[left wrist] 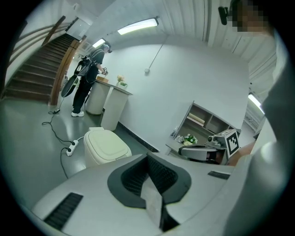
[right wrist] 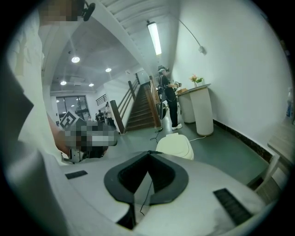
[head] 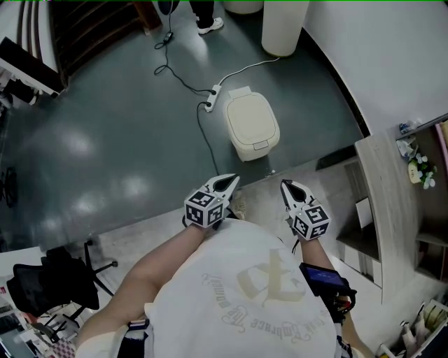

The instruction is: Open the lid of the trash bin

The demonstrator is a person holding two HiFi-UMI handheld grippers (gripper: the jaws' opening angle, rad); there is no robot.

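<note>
A cream trash bin (head: pixel 252 126) stands on the dark floor with its lid down. It also shows in the left gripper view (left wrist: pixel 108 144) and the right gripper view (right wrist: pixel 175 146). My left gripper (head: pixel 230 180) is held near my body, short of the bin and slightly to its left; its jaws meet at the tip with nothing between them (left wrist: pixel 148 156). My right gripper (head: pixel 286 184) hovers beside it, short of the bin and to its right, likewise shut and empty (right wrist: pixel 148 153). Neither gripper touches the bin.
A white power strip (head: pixel 211 98) with cables lies just left of the bin. A white cylindrical pedestal (head: pixel 283 26) stands behind it by the wall. A wooden shelf unit (head: pixel 392 203) runs along the right. A black chair (head: pixel 49 280) is at lower left. A person (head: pixel 206 17) stands far back.
</note>
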